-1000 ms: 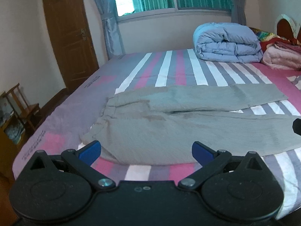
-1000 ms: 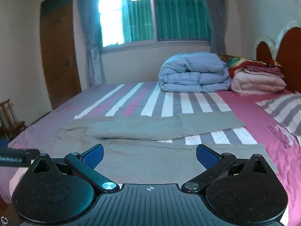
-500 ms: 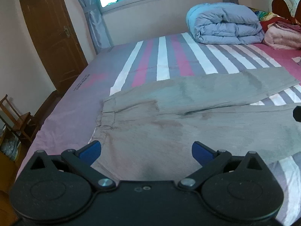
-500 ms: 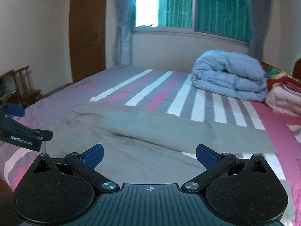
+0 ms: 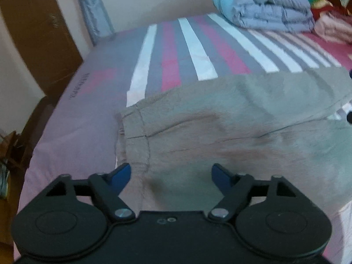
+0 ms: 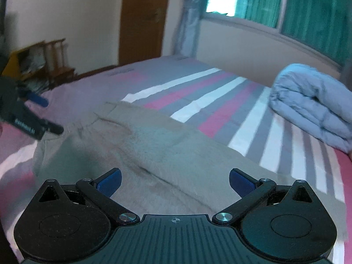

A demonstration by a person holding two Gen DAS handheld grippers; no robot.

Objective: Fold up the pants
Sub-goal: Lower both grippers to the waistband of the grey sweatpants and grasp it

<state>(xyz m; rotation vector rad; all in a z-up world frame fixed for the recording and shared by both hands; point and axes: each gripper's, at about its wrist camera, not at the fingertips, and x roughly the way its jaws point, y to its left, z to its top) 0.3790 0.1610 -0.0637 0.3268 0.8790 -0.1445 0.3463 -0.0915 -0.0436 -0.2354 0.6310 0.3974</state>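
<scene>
Grey-tan pants lie flat on the striped bed sheet, with the waistband to the left and the legs running off to the right. My left gripper hovers over the near waist corner. Its jaws are closing with the fabric below them, and the blue pads are not pressing on it. In the right wrist view the pants fill the middle. My right gripper stands open above the seat area and holds nothing. The left gripper shows at that view's left edge, over the waistband.
A folded blue quilt and a pink folded blanket lie at the head of the bed. A wooden door, a wooden chair and a curtained window stand beyond the bed's edge.
Both grippers have swung left towards the waist end of the pants and come closer to the fabric. The left jaws have narrowed. The right jaws stay wide.
</scene>
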